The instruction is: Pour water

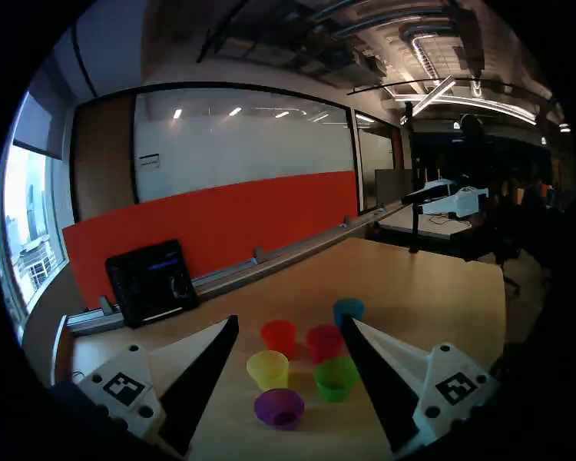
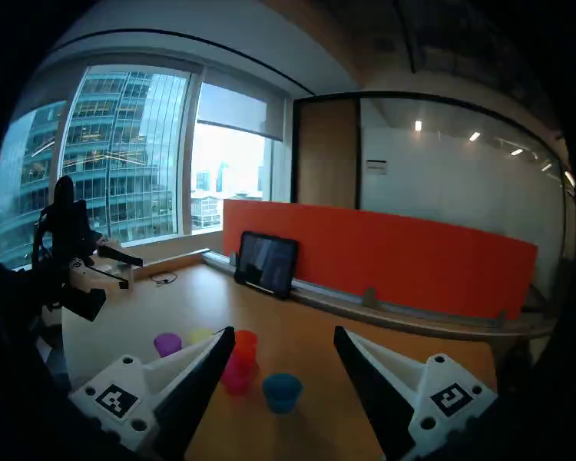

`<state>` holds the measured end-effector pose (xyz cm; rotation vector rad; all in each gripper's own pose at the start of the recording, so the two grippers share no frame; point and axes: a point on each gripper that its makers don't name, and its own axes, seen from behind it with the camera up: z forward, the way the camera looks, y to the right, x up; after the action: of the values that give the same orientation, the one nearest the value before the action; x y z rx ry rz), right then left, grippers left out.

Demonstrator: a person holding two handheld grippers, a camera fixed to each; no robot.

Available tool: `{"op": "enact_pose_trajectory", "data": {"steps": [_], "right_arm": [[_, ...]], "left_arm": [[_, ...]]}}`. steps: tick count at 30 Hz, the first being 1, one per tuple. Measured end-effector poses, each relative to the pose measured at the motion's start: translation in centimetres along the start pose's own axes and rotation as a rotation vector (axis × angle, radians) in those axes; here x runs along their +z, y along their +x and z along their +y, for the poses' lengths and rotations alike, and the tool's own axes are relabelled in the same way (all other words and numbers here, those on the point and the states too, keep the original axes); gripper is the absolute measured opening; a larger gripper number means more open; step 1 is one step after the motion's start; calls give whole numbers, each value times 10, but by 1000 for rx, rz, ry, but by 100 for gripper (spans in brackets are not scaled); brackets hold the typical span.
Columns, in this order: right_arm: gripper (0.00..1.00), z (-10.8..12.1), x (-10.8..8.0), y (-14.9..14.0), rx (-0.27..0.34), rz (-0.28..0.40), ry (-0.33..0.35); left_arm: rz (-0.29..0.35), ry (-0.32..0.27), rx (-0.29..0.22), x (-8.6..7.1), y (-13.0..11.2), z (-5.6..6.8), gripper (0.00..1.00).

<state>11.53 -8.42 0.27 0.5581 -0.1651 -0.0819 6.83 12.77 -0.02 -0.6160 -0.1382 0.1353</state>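
Hovering over the near part of the worktop (image 1: 411, 284), the left tongs (image 1: 288, 320) are spread wide and hold nothing. The right tongs (image 2: 283, 330) are just as wide and just as empty.

Between the left tongs' fingers, in the left gripper view, stands a tight cluster of six small plastic cups, all upright. The purple cup (image 1: 279, 407) is nearest. Behind it come the yellow cup (image 1: 267, 369) and the green cup (image 1: 336, 378), side by side. The orange cup (image 1: 279, 336) and the pink cup (image 1: 324, 342) follow, and the blue cup (image 1: 348, 311) is farthest, close by the tip of one finger. None is touched by either tool. Whether any of them holds water cannot be told from here.

Farther back a dark tablet (image 1: 151, 282) leans at the rear of the worktop, against a low orange partition (image 1: 226, 219). A pale glass wall (image 1: 242, 146) rises beyond that.

The task looks to be at its very start: an approach, with no cup picked yet. The next move, as I judge it, calls for choosing the cup that carries the water and bringing one pair of tongs down around that cup alone. The fingers should narrow on its wall gently enough not to crush it. The cups stand so near each other that a finger could easily nudge a neighbour. The lifted cup must stay level until it is over the receiving cup.
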Motion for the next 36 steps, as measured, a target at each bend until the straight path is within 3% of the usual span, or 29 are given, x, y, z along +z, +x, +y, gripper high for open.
{"op": "enact_pose_trajectory", "data": {"steps": [11,26,36], "right_arm": [[100,-2,13,-25,-29,-66,30],[100,-7,35,-57,-51,-145,77],[100,-3,51,-82,-57,-195,100]], "left_arm": [[-48,-101,-4,10,-22,26,99],[-167,-194,43,29,-70,58,99],[-238,-240,63,42,-97,67,99]]}}
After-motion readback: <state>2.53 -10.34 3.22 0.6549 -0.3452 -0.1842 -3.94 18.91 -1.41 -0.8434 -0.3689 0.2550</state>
